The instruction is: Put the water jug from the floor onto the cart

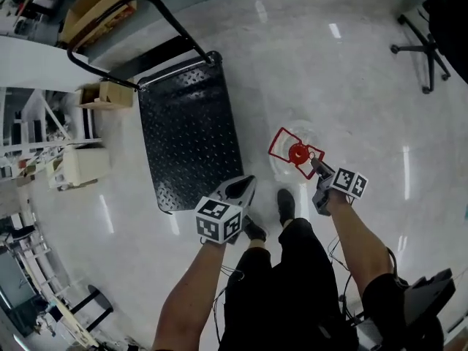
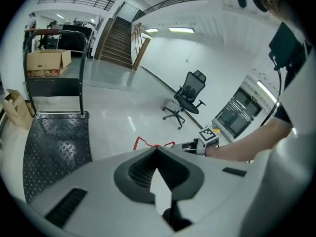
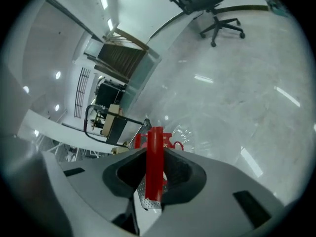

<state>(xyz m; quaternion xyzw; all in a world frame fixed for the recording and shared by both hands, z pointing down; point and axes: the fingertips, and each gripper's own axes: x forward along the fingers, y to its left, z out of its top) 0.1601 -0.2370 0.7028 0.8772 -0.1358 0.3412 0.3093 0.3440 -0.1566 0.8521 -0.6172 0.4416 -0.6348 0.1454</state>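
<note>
The water jug (image 1: 296, 151) is clear, with a red cap and a red frame handle (image 1: 281, 143). It stands on the glossy floor just right of the black flat cart (image 1: 190, 137). My right gripper (image 1: 316, 165) reaches it from the near right and is shut on the red handle (image 3: 155, 162), which runs up between its jaws. My left gripper (image 1: 247, 185) hovers at the cart's near right corner, shut and holding nothing. The left gripper view shows the cart deck (image 2: 54, 147), the red handle (image 2: 148, 143) and the right gripper (image 2: 191, 146) beyond.
The cart's push bar (image 1: 110, 20) rises at its far end, with cardboard boxes (image 1: 95, 2) behind and a small box (image 1: 110, 93) beside it. An office chair (image 1: 424, 42) stands far right. The person's shoes (image 1: 285, 205) are close to the jug. White shelving (image 1: 44, 145) lines the left.
</note>
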